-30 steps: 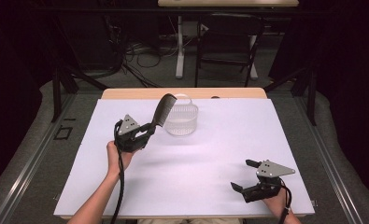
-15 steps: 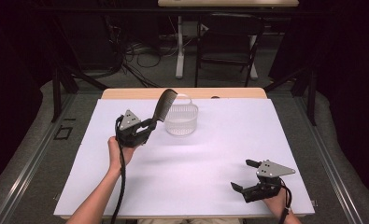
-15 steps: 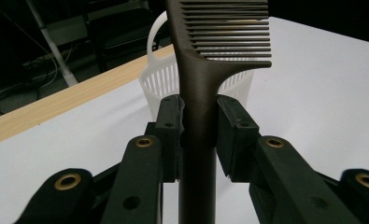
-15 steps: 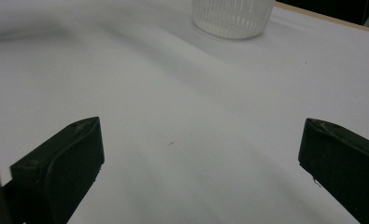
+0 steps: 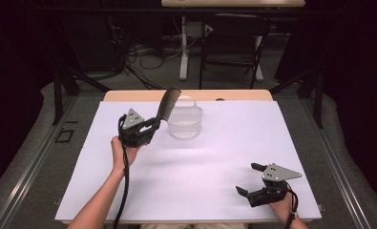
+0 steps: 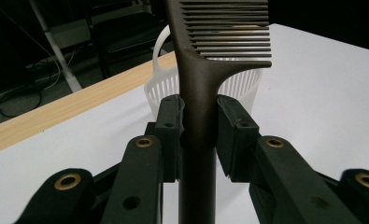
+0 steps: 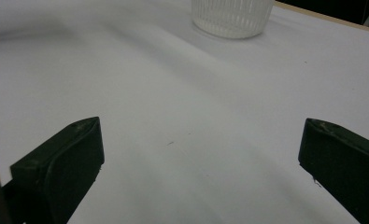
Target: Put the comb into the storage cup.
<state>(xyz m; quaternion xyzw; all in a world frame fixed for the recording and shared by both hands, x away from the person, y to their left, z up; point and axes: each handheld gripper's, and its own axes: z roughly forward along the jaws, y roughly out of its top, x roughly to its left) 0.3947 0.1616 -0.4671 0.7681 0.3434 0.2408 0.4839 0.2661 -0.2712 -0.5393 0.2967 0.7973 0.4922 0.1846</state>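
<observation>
- Two things matter: a white basket (image 5: 185, 123) standing toward the far edge of the white table (image 5: 224, 157), and the dark comb (image 5: 167, 105) I hold.
- My left gripper (image 5: 148, 128) clamps the comb's handle; the comb rises tilted, its toothed end above the basket's near-left rim.
- Broad bare sheet lies between basket and my right gripper (image 5: 253, 180), well apart.
- My right gripper rests low near the table's near-right corner, jaws spread wide, holding nothing.
- My left forearm (image 5: 105, 195) reaches in from the near edge.
</observation>
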